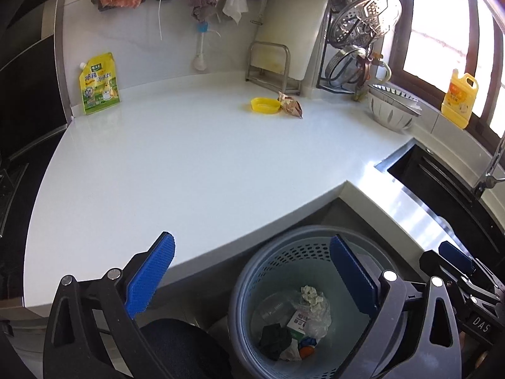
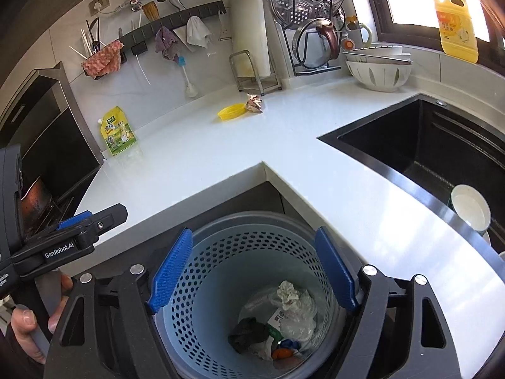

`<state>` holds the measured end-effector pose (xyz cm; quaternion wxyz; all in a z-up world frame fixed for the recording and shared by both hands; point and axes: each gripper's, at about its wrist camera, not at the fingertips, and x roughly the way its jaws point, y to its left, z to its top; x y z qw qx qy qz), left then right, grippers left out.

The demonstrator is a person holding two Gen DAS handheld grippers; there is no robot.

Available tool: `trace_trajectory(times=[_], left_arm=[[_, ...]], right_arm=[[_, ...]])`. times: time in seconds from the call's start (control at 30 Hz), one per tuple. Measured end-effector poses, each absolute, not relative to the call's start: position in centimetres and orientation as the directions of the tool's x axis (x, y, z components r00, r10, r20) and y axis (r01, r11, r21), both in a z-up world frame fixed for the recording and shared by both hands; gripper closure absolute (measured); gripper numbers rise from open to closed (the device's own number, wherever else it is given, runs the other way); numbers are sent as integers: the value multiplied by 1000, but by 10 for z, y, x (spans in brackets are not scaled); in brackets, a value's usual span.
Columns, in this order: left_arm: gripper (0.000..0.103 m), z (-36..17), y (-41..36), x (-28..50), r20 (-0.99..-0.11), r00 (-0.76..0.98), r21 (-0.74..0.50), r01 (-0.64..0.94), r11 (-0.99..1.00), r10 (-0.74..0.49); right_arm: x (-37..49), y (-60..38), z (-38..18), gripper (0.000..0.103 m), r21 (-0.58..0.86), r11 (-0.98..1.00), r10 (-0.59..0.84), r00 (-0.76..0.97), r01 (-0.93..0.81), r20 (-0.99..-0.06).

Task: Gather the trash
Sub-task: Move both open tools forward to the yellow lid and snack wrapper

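A blue perforated trash bin (image 1: 284, 259) (image 2: 221, 259) stands on the floor in the counter's inner corner, holding crumpled paper (image 1: 311, 297) (image 2: 287, 290), a clear plastic bag, a dark rag and small bits. My left gripper (image 1: 252, 271) hangs open above the counter edge and bin, nothing between its blue pads. My right gripper (image 2: 254, 268) is open right over the bin, also bare. On the white counter (image 1: 189, 158) (image 2: 195, 158) far back lie a yellow lid (image 1: 265, 105) (image 2: 231, 111) and a crumpled brownish wrapper (image 1: 290, 105) (image 2: 254, 103). A yellow-green pouch (image 1: 99, 83) (image 2: 118, 131) leans at the left.
A black sink (image 2: 426, 145) with a white bowl (image 2: 470, 207) in it lies to the right. Stacked bowls (image 1: 393, 107) (image 2: 378, 69), a pot-lid rack, a metal stand and a yellow detergent bottle (image 1: 459, 99) (image 2: 456, 28) line the back. A hand (image 2: 28, 325) grips the left gripper's handle.
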<state>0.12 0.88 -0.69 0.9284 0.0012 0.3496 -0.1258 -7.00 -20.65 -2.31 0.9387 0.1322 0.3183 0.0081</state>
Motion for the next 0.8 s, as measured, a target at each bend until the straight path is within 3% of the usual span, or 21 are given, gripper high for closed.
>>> trace_trajectory(times=[0.37,0.8], left_arm=[[6,22,12,62,-605,775,-62,182,981,-182],[6,32,-15,157,-628,759,-58,173,983,-170]], right_arm=[[2,-218,-3,26,240,970,119,788,37,-604],[95,-238,11,26,225,974,131,770,16,-624]])
